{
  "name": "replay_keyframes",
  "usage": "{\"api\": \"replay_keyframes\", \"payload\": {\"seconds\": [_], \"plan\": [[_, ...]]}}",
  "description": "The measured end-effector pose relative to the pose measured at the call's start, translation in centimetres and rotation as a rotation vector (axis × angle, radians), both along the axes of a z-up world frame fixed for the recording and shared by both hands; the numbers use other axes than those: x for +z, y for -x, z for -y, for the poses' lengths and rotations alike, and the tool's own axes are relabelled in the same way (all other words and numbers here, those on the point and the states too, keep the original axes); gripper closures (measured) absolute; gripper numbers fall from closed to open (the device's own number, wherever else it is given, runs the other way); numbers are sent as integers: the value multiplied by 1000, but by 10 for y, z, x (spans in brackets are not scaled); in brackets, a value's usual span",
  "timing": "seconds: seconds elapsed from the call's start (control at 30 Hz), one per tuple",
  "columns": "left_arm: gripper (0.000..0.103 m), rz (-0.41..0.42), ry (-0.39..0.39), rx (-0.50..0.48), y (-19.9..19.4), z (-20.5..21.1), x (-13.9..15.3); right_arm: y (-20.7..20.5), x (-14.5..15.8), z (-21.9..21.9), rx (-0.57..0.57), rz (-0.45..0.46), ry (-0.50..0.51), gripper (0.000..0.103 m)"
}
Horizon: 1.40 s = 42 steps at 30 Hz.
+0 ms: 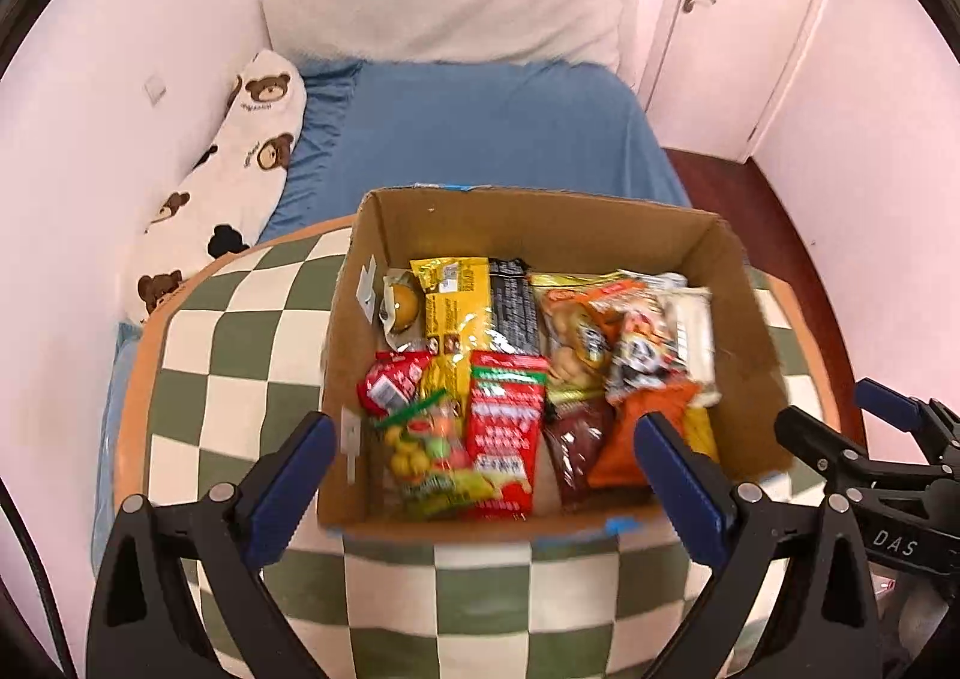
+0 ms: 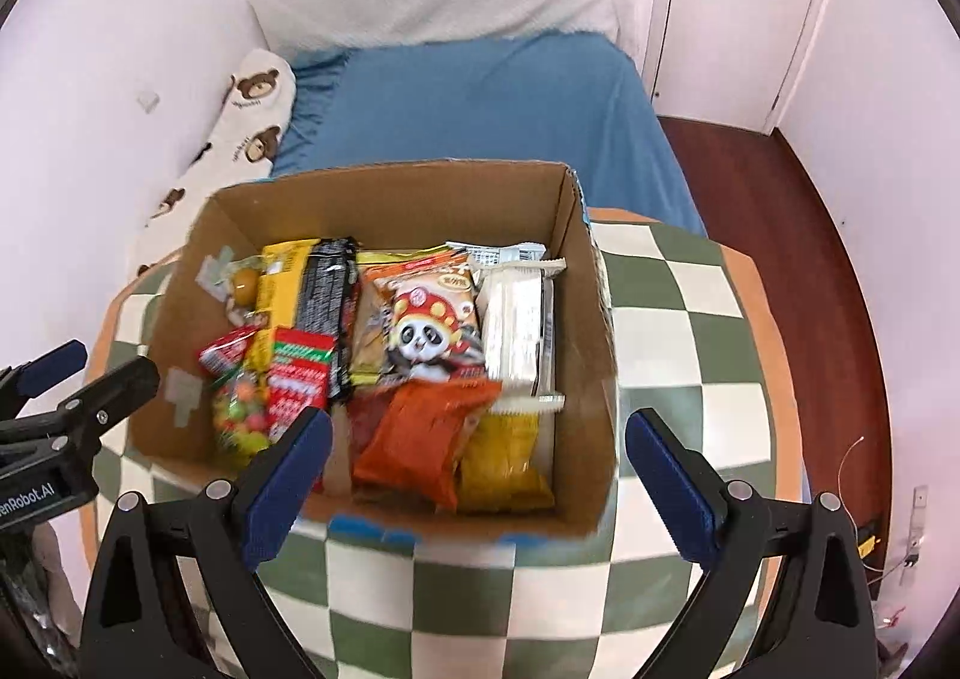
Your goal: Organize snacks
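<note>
Left gripper (image 1: 486,469) and right gripper (image 2: 480,469) both hover over the near edge of the checkered table (image 1: 252,319), jaws spread wide, nothing between them. Each points down into the cardboard box (image 2: 576,379), likely so either can drop in for a pick or a nudge. The right gripper also shows at the right edge of the left view, beside the box, not touching it.

The box sits on the table with its flaps open and blue tape (image 2: 360,526) along the near rim. All the snacks are inside; none show on the table.

- Near row: candy bag with coloured balls (image 1: 429,451) at near left, red packet (image 1: 501,439) beside it, dark brown packet (image 1: 579,448), orange packet (image 2: 420,439), yellow packet (image 2: 504,463) in the near right corner.
- Far row: clear-wrapped round cake (image 1: 399,310), yellow bag (image 1: 453,307), black packet (image 1: 513,307), panda snack bag (image 2: 429,331), white wrapped pack (image 2: 516,331) against the right wall.

Packets lie flat and overlapping, roughly side by side in two rows, so labels face up and the box fills evenly. Judgement: packing looks near done, and what remains is probably straightening.

Beyond the table is a bed with a blue sheet (image 1: 480,139), a bear-print pillow (image 1: 240,169) along the left wall, and a door (image 1: 750,19) at far right.
</note>
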<state>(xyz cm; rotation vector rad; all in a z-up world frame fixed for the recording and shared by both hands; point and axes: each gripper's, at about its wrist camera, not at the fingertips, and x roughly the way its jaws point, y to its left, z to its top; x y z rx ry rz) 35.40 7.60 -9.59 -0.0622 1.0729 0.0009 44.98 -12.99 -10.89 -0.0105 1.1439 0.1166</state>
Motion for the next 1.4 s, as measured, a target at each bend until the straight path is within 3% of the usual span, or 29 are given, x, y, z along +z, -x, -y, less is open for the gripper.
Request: {"api": "replay_keyframes", "payload": {"seconds": [0.47, 0.77, 1.1, 1.4], "plan": [[1, 158, -14, 1, 122, 20, 75, 141, 99, 11, 0, 234, 1, 1], [1, 219, -38, 2, 171, 24, 107, 189, 138, 15, 6, 277, -38, 1], [1, 259, -29, 25, 187, 23, 121, 209, 158, 15, 5, 316, -40, 0], [0, 261, -49, 21, 169, 29, 108, 192, 143, 20, -37, 318, -21, 0]]}}
